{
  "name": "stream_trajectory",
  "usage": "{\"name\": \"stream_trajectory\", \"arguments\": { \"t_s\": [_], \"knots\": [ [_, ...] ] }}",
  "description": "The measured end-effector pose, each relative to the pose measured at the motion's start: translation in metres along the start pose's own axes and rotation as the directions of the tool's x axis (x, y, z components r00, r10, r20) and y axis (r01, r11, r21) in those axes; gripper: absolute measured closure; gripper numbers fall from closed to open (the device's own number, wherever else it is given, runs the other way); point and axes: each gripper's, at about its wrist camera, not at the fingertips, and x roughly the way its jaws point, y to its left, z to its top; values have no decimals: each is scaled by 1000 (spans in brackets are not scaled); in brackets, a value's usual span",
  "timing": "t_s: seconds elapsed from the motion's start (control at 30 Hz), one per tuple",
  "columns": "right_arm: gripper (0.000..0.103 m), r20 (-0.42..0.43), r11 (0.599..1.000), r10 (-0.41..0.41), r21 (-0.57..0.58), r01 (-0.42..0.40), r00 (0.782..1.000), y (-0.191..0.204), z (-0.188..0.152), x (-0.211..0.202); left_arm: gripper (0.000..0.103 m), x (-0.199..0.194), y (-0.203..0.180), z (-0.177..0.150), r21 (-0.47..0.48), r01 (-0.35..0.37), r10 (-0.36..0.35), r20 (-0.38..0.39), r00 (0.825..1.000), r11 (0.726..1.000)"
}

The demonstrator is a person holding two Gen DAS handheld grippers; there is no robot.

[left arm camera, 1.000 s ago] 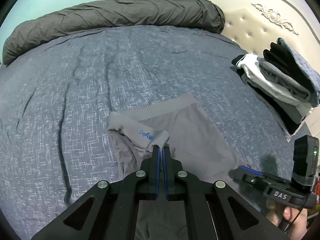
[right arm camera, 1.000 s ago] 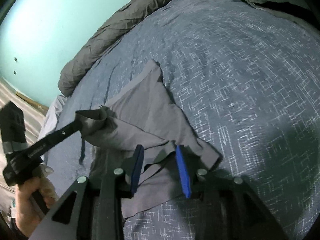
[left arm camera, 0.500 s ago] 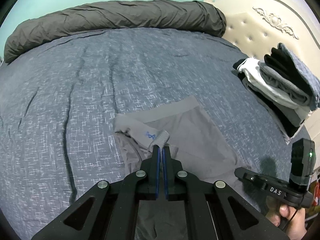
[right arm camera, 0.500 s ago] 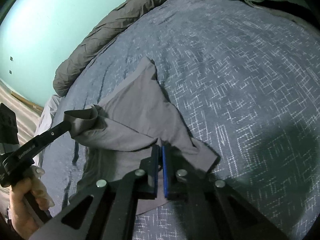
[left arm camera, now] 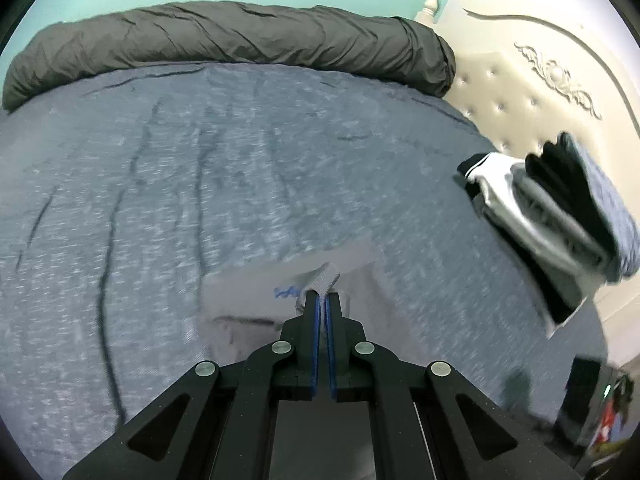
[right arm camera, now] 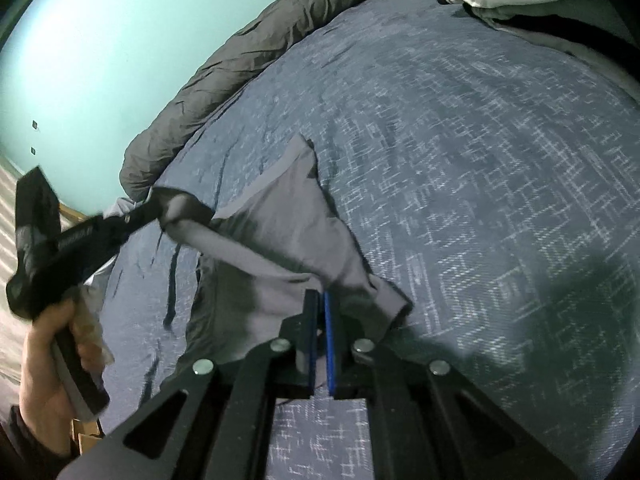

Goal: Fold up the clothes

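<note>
- My left gripper (left arm camera: 322, 300) is clenched on the waistband corner of the grey shorts (right arm camera: 288, 224), right by the blue logo (left arm camera: 286, 292); the band bunches up over the fingers (left arm camera: 313, 320).
- My right gripper (right arm camera: 320, 300) is clamped on the opposite end of the shorts, at a hem corner; a flap of cloth spills past the fingers (right arm camera: 331, 332) to the right.
- The shorts hang between both grips, partly lifted off the bed (right arm camera: 460, 160), with the far waistband corner lying on the sheet.
- I judge the fabric thin, light and limp: it drapes and creases at once, so it holds no shape by itself and needs tension from both ends.
- It looks smooth, maybe a little slippery, so a shallow pinch may slide out; the thicker waistband seems the surest place to hold.
- Best holds for a fold, as I see it: the two waistband corners or the two hem corners, kept level so the edges meet.
- There is wide open sheet ahead and to my left for laying the cloth flat.
- To the right, near the headboard (left arm camera: 540, 92), sits a pile (left arm camera: 560, 216) of folded clothes, well apart from the shorts; I should not sweep into it.
- A rolled dark duvet (left arm camera: 224, 44) borders the far edge of the bed.
</note>
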Motion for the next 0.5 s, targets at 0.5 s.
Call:
{"name": "stream_trajectory", "arguments": {
  "t_s": [0.5],
  "knots": [
    [100, -26, 1000, 11, 29, -10, 1000, -24, -3, -6, 100, 82, -44, 42, 47, -51, 56, -106, 993, 998]
  ]
}}
